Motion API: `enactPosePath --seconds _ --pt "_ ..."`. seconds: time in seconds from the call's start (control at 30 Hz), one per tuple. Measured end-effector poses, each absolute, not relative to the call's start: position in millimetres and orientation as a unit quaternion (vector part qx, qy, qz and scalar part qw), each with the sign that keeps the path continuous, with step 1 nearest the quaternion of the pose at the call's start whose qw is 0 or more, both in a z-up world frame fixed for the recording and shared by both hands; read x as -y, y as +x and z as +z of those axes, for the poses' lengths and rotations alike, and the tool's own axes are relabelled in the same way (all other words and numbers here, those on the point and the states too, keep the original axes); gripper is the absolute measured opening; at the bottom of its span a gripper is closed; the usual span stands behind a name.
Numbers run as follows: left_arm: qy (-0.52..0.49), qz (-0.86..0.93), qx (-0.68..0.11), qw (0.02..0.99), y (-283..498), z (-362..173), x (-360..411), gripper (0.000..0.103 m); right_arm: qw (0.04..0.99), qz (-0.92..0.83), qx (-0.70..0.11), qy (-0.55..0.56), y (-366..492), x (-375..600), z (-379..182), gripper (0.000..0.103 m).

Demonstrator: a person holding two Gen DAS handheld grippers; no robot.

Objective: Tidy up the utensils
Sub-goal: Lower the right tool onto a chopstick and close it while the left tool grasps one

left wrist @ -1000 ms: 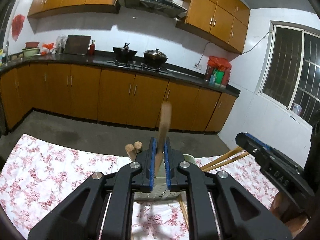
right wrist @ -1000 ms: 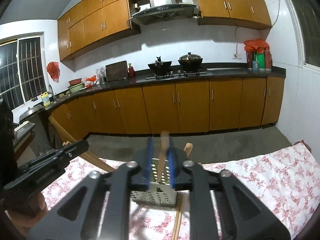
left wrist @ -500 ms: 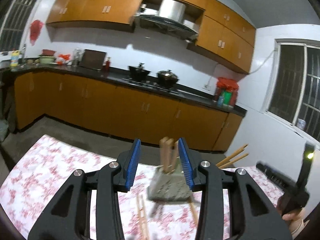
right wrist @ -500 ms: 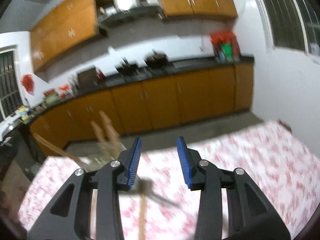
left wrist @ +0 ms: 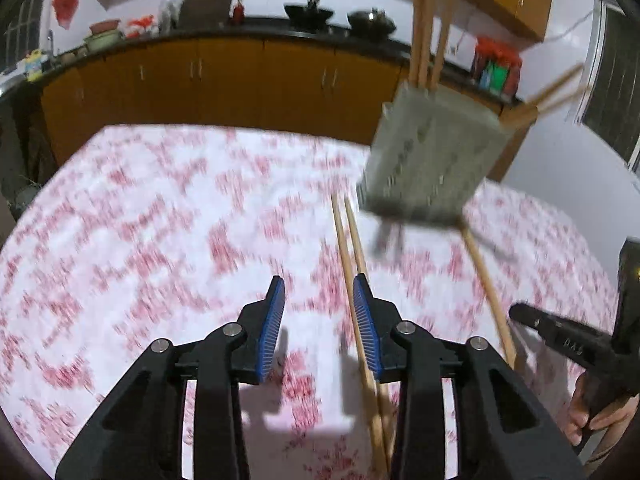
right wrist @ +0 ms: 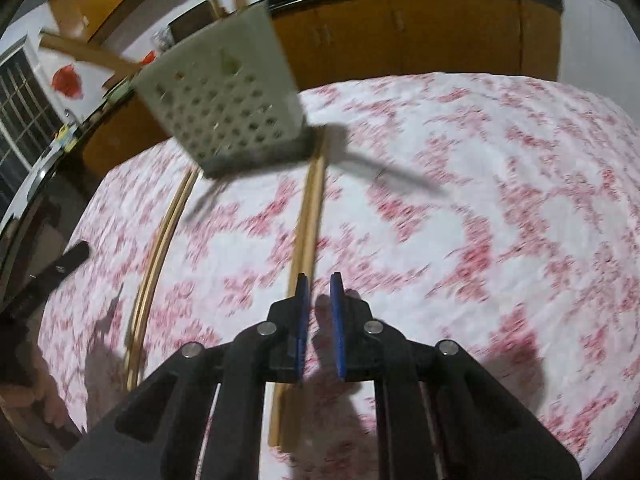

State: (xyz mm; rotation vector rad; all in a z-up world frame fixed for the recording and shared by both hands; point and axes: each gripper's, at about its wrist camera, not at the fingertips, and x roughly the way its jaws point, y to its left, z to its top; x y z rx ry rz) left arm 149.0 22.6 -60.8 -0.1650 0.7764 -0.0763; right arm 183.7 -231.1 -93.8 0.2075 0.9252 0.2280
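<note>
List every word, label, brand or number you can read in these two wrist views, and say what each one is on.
"DAS", as far as the blur allows, in pale letters on the black body of the right gripper, seen from the left wrist view.
Labels on the bottles on the counter's far end: too small and blurred to read.
Nothing readable on the perforated utensil holder or the floral tablecloth.

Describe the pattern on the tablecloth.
White tablecloth with red-pink floral print, clearest in the right wrist view.

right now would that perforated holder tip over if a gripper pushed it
Probably. The holder looks light, thin and full of holes. The tall chopsticks standing in it likely make it top-heavy. The tablecloth beneath might also bunch.
</note>
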Motion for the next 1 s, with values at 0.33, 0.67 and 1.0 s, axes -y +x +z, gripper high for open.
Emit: enactPosePath --seconds 0.33,0.67,1.0 --pt "-0.073 -0.050 -0.410 0.908 146.1 -85.2 -10.5 0.030 0.885 0.110 -0.447 0.072 177.6 219.1 -100.8 0.011" --pt "-0.073 -0.056 -0.419 0.903 146.1 -90.8 -5.5 0.029 0.888 0.106 -0.444 0.058 177.3 216.4 -100.3 0.011" --pt "-0.070 -0.063 -0.423 0.901 144.8 -92.4 -0.8 0.027 0.897 0.058 -0.436 0.046 180.8 230.6 -101.1 0.008"
